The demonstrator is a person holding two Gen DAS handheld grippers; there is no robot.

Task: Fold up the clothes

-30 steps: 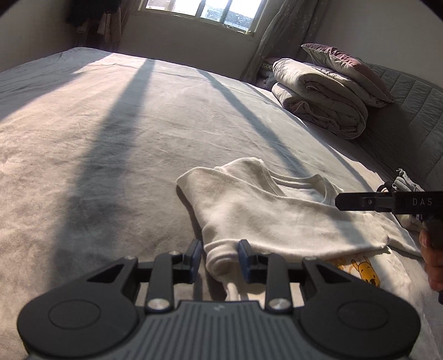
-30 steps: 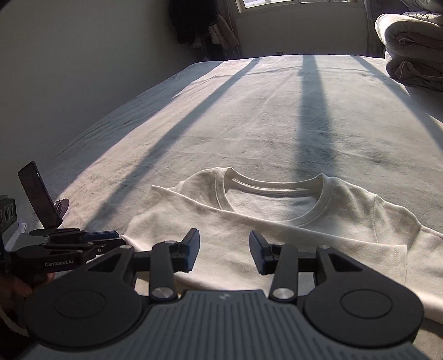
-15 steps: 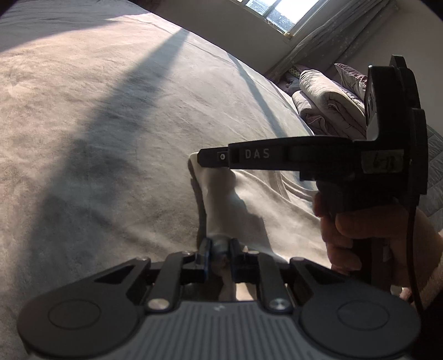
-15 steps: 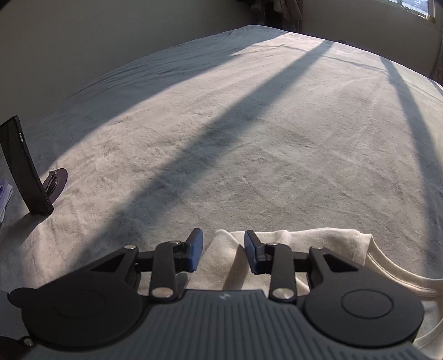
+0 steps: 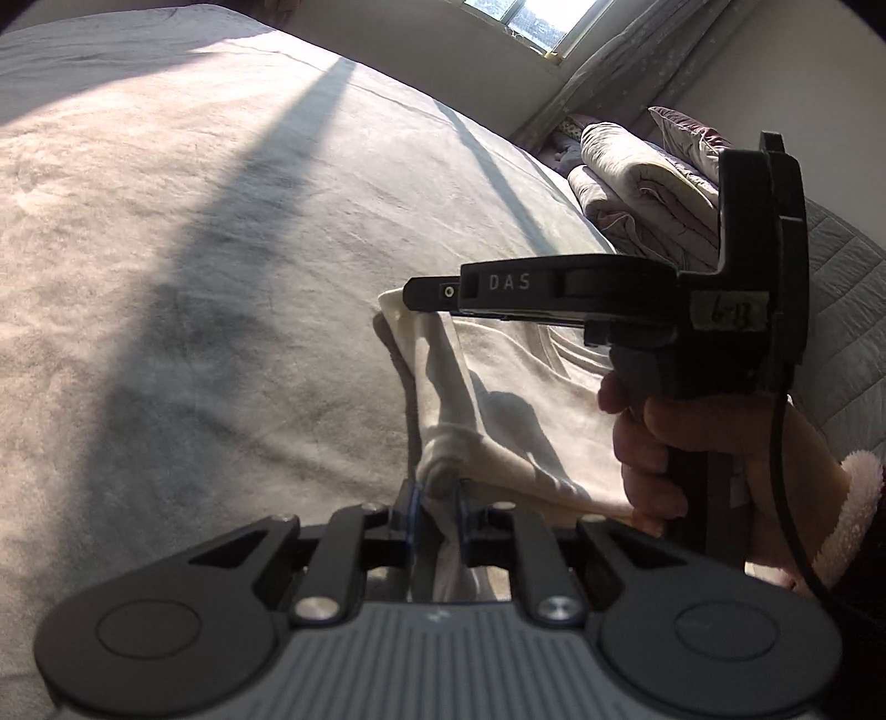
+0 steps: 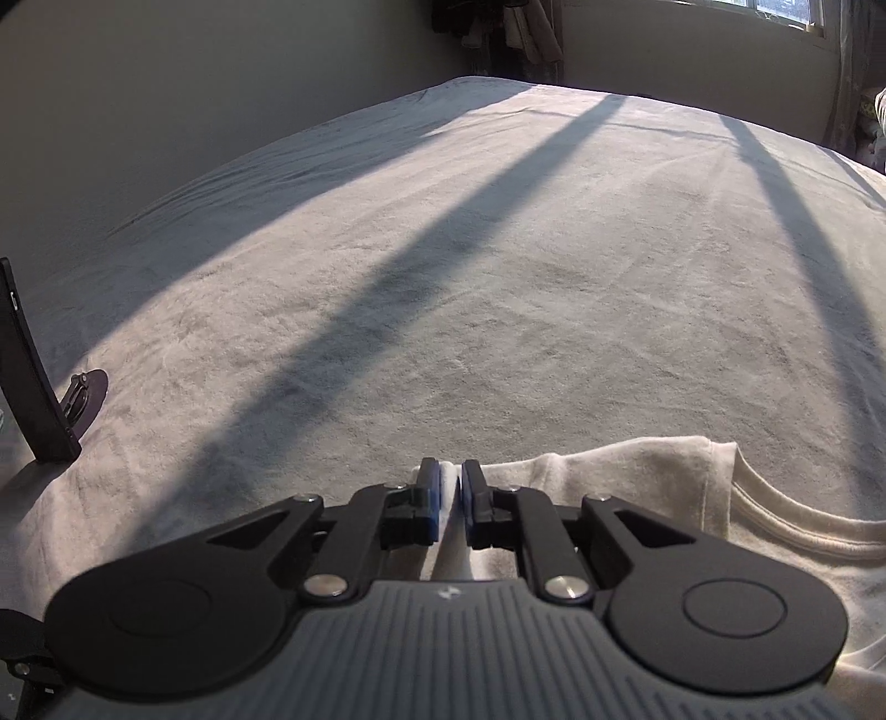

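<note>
A cream T-shirt [image 5: 526,387] lies flat on the grey bed cover [image 5: 221,277]. My left gripper [image 5: 437,490] is shut on a bunched sleeve end at the shirt's near edge. In the left wrist view my right gripper [image 5: 426,291] reaches in from the right, held by a person's hand [image 5: 664,443], with its tip at the shirt's far corner. In its own view the right gripper [image 6: 449,476] pinches a fold of the T-shirt [image 6: 664,482] at the shoulder corner, left of the ribbed collar [image 6: 786,515]. Its jaws are opening slightly, and the cloth is still pressed between the pads.
A folded quilt [image 5: 648,188] and a pillow [image 5: 686,138] are stacked at the bed's head on the right, under a window [image 5: 531,16]. A dark phone on a stand [image 6: 33,376] stands at the bed's left edge. Wide bed cover stretches beyond the shirt.
The right gripper swung left from the collar to the shirt's shoulder corner and closed on the cloth. The left gripper closed on the sleeve end and rolled slightly.
</note>
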